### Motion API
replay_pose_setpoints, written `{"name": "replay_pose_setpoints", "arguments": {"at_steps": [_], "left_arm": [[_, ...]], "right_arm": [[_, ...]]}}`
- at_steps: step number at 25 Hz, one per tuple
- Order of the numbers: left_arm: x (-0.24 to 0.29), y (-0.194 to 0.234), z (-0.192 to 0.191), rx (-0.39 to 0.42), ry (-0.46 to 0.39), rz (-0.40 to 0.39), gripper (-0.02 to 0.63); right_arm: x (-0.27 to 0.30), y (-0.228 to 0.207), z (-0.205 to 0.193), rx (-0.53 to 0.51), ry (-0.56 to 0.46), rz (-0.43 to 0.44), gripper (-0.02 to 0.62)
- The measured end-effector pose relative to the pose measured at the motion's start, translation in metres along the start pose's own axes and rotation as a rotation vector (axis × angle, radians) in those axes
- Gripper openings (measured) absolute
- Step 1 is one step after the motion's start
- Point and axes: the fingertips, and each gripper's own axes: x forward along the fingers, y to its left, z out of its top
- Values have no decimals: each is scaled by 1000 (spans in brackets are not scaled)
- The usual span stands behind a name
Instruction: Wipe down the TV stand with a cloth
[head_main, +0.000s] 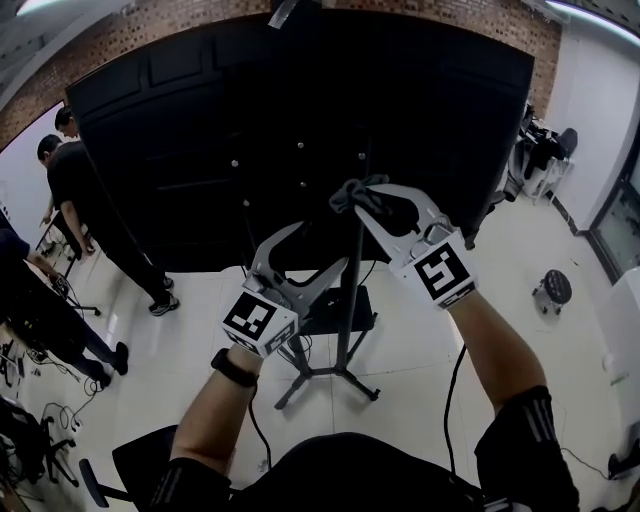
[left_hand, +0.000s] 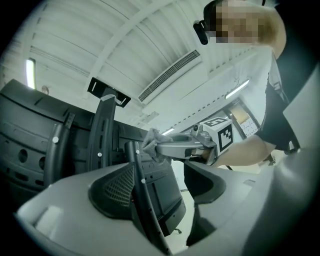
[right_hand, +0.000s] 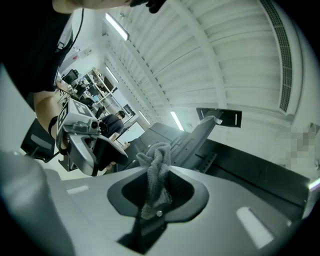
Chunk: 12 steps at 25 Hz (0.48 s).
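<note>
Cloth (head_main: 362, 194): a dark grey wad at the centre of the head view, pinched by its lower end in your right gripper (head_main: 378, 208), with the bulk standing free past the tips. It sits where the stand's pole (head_main: 347, 300) meets the black back of the TV (head_main: 250, 120); whether it touches the pole cannot be told. Left gripper (head_main: 320, 248), just lower left of the cloth: jaws apart, holding nothing. In its own view a thin dark bar (left_hand: 136, 175) of the stand shows in the gap, and contact there is unclear. Lower centre: the shelf (head_main: 335, 310) and the splayed base (head_main: 330, 375) on the white floor (head_main: 420, 340). People (head_main: 75, 190) stand at the left edge, well apart.

To do the step well, lay the free wad flat on the pole and draw it down in one long stroke, then turn your wrist to reach the far side. Only a small part of the cloth is clamped, so drag may well pull it loose; press lightly and hold the grip firm. The stand looks light and might rock, so brace the pole with your left gripper or take it clear of the stroke. Leave the shelf and base for last
</note>
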Motion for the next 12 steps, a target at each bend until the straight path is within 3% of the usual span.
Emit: {"name": "replay_pose_setpoints", "arguments": {"at_steps": [6,12], "left_arm": [[42,13,12,55,15,-9,330],[67,29,15,73,44,18,330]], "right_arm": [[24,-39,9,-75,-20,12,72],[38,-69,2,-71,-20,7,72]]}}
